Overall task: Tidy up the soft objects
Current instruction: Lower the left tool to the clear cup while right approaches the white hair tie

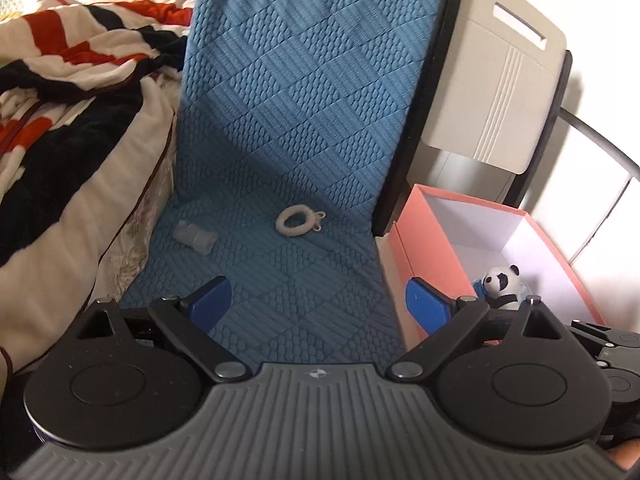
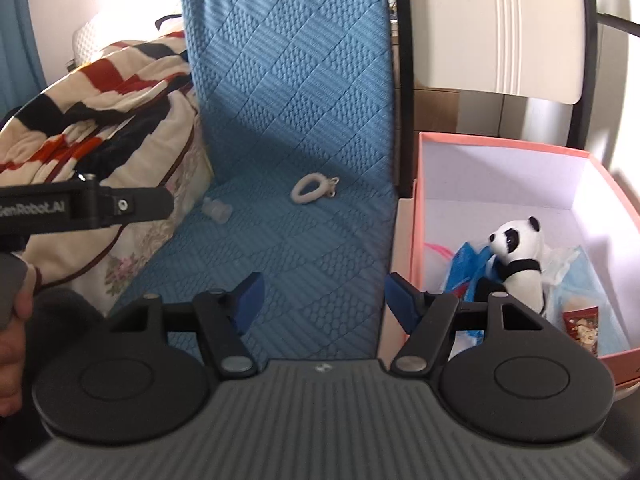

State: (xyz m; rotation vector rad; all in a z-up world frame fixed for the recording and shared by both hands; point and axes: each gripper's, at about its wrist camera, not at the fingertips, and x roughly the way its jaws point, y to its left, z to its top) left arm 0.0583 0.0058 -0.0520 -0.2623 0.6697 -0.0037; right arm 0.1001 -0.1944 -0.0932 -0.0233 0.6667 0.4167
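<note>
Blue mat point(image 1: 304, 128) between spread, empty fingers point(image 1: 214, 300)

One fluffy white ring point(image 1: 296, 221) and one small clear plastic piece point(image 1: 195, 237) lie on one blue quilted chair cushion point(image 1: 296, 112); one plush panda point(image 2: 518, 258) sits in one pink box point(image 2: 504, 144), beside one striped blanket point(image 1: 68, 80).
</note>
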